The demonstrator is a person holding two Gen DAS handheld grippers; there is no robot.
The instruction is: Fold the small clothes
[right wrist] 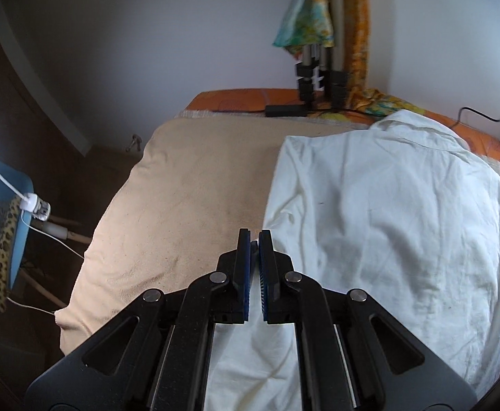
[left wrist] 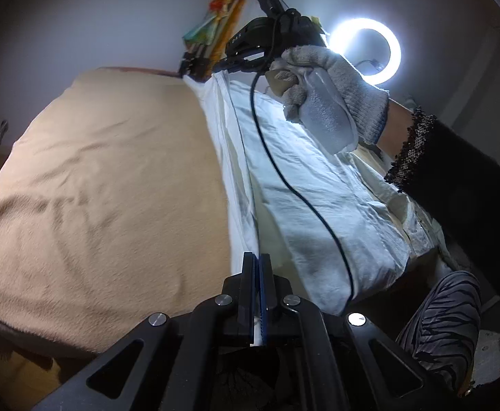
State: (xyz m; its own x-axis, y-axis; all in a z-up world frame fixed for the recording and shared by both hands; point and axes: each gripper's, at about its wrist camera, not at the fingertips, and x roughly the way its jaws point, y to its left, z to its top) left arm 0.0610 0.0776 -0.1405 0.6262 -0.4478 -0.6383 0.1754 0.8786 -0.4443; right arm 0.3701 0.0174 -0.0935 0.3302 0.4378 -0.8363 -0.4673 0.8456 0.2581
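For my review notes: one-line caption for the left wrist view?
Left tongs shut on the white shirt's edge, right tongs lifting its far end above the beige blanket.

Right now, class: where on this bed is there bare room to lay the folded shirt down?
The beige blanket lies bare from the white shirt's left edge out to the bed's left side. The far strip by the wall is crowded with a black adapter, cables and stand legs. The shirt covers the right.

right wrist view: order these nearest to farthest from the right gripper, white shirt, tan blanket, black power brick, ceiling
From the right gripper:
1. white shirt, at and under the fingertips, spreading right
2. tan blanket, just left, beneath the shirt
3. black power brick, on the orange bedding past the blanket's far end
4. ceiling, up high behind everything
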